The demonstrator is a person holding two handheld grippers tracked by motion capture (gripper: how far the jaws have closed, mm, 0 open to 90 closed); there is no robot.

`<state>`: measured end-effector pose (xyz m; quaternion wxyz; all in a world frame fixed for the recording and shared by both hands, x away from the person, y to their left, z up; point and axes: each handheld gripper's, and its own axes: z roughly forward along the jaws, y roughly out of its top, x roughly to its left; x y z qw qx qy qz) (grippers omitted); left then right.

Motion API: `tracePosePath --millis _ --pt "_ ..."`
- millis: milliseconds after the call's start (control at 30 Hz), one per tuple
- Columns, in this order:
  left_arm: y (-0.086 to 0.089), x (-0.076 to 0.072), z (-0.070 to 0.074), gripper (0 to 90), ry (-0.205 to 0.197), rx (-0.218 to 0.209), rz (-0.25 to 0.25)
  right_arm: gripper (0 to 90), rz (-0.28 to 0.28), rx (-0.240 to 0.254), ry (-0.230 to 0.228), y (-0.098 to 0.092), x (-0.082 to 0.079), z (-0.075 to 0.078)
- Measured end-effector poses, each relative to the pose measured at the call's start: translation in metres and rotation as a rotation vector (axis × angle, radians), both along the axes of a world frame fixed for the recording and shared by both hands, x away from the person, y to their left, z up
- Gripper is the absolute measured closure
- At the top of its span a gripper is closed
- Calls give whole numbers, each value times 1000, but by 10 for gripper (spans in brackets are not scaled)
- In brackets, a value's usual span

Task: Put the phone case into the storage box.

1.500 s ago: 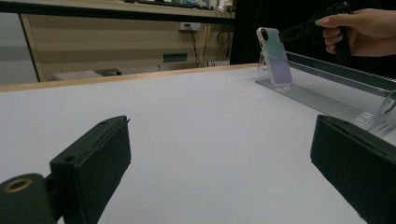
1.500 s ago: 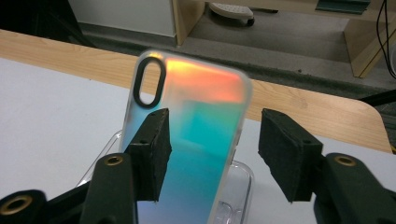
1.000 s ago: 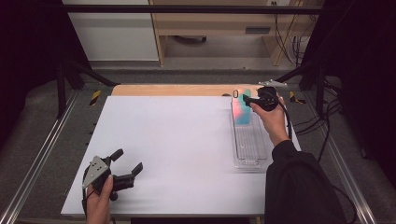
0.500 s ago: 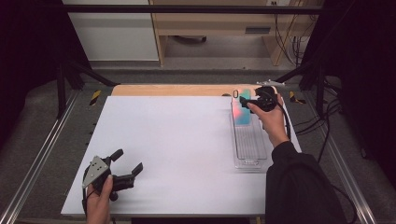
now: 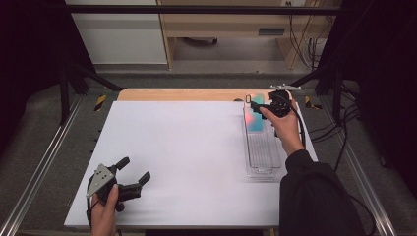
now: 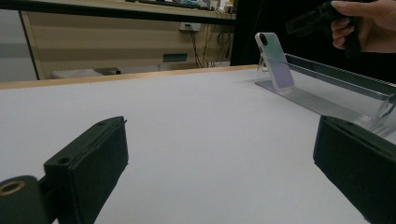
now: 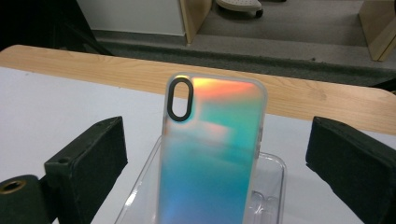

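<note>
The right hand-held gripper [image 5: 256,104] is being held at the far end of a clear tray [image 5: 263,156], its jaws having just been opening and now standing apart, clear of the iridescent phone case [image 7: 212,154] propped upright between them. The case's oval camera cutout is being shown in the right gripper view; its lean is being shown in the left gripper view. The left hand-held gripper [image 5: 134,173] is being held with jaws apart over the white counter [image 5: 187,147]. Wooden shelving is being seen beyond.
</note>
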<state>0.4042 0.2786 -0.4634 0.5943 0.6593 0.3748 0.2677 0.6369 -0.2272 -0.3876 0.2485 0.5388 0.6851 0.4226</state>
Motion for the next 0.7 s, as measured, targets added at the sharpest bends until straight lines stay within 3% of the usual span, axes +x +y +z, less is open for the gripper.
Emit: tracePosePath --millis 333,700 --pt "-1 0 0 28 0 1 2 51 -26 37 -15 0 -8 3" --pt "-1 1 0 28 2 -1 5 52 -9 43 -54 6 -16 8"
